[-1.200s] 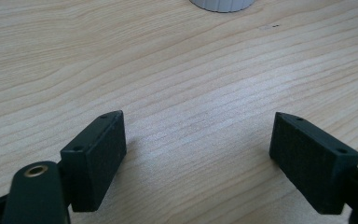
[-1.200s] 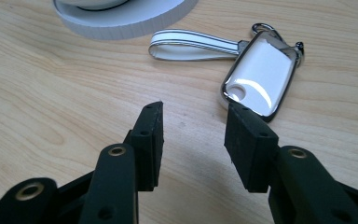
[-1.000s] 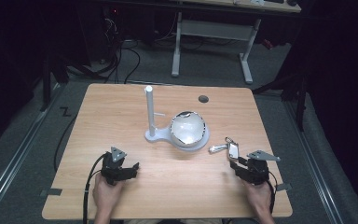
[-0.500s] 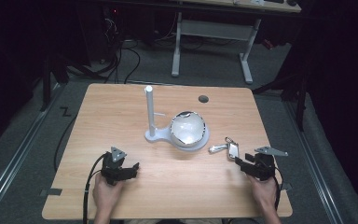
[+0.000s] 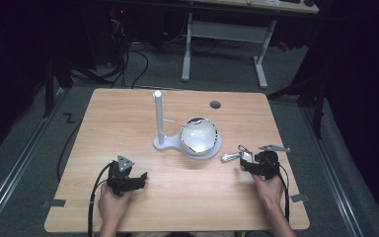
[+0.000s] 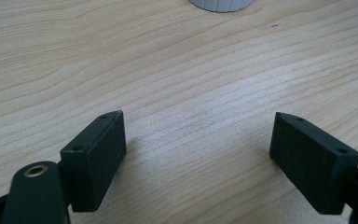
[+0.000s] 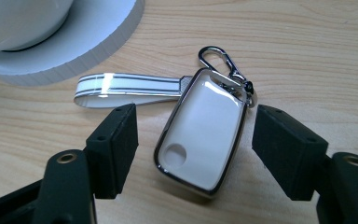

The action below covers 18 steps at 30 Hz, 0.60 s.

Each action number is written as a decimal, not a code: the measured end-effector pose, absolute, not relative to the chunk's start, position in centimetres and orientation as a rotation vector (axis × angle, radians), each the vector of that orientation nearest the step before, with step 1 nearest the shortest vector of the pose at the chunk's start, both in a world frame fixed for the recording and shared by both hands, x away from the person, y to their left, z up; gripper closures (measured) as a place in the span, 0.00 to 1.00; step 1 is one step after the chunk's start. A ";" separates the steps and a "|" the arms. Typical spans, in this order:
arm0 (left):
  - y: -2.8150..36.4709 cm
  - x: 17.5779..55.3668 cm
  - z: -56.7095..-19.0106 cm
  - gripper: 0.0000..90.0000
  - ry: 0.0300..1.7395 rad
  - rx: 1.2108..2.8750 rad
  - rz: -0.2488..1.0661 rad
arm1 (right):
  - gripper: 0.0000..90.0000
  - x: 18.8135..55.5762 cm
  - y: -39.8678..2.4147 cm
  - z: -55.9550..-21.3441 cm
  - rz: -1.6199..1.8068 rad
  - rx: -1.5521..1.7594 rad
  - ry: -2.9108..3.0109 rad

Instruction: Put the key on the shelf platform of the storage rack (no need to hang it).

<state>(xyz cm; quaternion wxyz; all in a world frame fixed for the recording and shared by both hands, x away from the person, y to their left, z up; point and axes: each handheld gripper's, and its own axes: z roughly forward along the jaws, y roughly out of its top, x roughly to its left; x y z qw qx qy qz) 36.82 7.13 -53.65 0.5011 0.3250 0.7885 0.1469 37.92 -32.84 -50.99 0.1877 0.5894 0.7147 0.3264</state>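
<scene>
The surface [image 5: 128, 113] is a pale wooden top with fine lengthwise grain and rounded corners, standing on a grey carpeted floor [image 5: 24, 163]. Near its middle lies a white stand [image 5: 164, 143]: a flat base with an upright white post, and a round part of the base that carries a shiny clear bowl [image 5: 199, 134]. Just beside the stand, on the side of the person's right hand, a white key case [image 7: 203, 133] with a chrome edge lies flat on the wood; its white strap [image 7: 126, 88] reaches toward the stand's base, and a metal clip [image 7: 223, 63] sits at its top. Behind the stand, near the far edge, is a small dark round hole [image 5: 215, 104].
</scene>
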 end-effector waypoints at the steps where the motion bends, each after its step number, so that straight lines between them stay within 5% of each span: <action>1: 7.1 36.8 -53.6 0.21 1.906 0.786 0.355 | 0.34 37.9 -32.8 -51.0 0.919 1.659 2.011; 18: 7.1 36.8 -53.6 0.21 1.908 0.781 0.357 | 0.38 39.3 -32.6 -52.0 0.830 1.647 2.035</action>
